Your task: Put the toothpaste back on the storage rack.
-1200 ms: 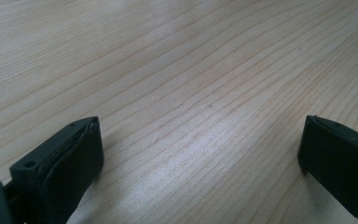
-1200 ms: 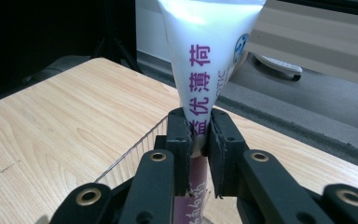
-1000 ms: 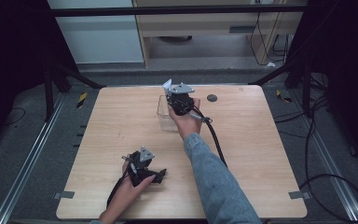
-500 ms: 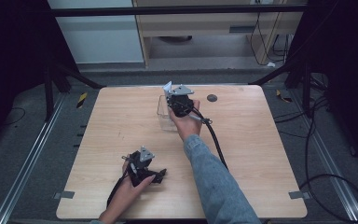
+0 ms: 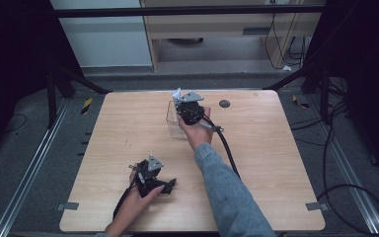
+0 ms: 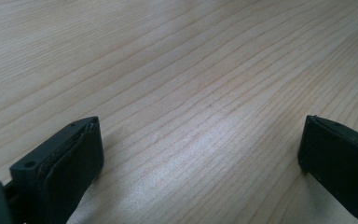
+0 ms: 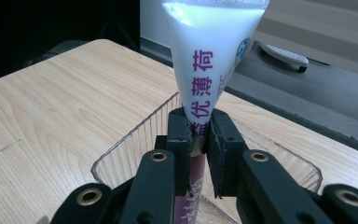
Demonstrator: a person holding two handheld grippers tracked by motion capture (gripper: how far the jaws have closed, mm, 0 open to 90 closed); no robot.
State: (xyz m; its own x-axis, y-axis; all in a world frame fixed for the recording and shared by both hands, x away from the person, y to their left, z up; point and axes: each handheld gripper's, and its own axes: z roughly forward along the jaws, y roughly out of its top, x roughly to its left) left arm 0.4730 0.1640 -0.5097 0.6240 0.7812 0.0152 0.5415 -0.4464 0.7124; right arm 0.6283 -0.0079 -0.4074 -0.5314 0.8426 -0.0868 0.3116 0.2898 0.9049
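The right gripper (image 7: 199, 135) clenches 1 white tube (image 7: 210, 60) upright over the clear plastic container (image 7: 135, 144), so the placing seems nearly done; lowering and letting go remain. The left gripper (image 6: 200, 154) rests released on the table (image 6: 177, 70).

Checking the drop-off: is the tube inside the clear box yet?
Partly: the right gripper holds the tube upright, lower end inside the clear box.

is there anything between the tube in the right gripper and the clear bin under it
Nothing visible. The right gripper is shut on the tube, holding it over the open top of the clear bin; what shows of the bin's inside looks bare.
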